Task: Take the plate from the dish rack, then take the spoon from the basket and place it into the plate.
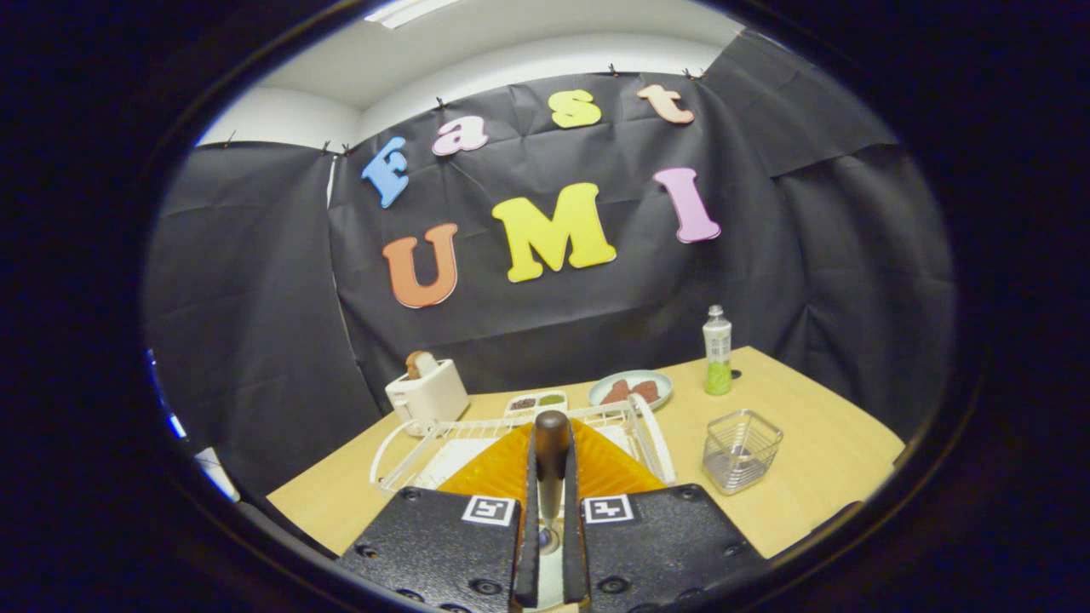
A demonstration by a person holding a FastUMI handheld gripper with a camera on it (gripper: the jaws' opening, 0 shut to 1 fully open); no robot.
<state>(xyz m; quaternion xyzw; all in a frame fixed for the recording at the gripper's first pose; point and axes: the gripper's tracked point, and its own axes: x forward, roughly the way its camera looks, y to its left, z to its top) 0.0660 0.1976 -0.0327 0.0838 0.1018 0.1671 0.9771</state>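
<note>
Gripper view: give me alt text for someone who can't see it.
The gripper is shut on a wooden-handled spoon, held above an orange plate by the white dish rack. Beyond sit a wire basket, toaster and bottle.

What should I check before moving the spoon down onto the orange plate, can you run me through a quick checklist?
1. Spoon held: ok, the gripper has both fingers closed on its dark handle.
2. Spoon out of the wire basket: ok, the basket stands apart to the side, beyond the fingers.
3. Orange plate under the spoon: ok, it lies just ahead of and beneath the fingers.
4. Plate out of the dish rack: cannot tell, the plate overlaps the rack from here.
5. Spoon bowl position over the plate: cannot tell, the fingers hide most of it.
6. Path free of the toaster and bottle: ok, both stand well beyond.
</note>
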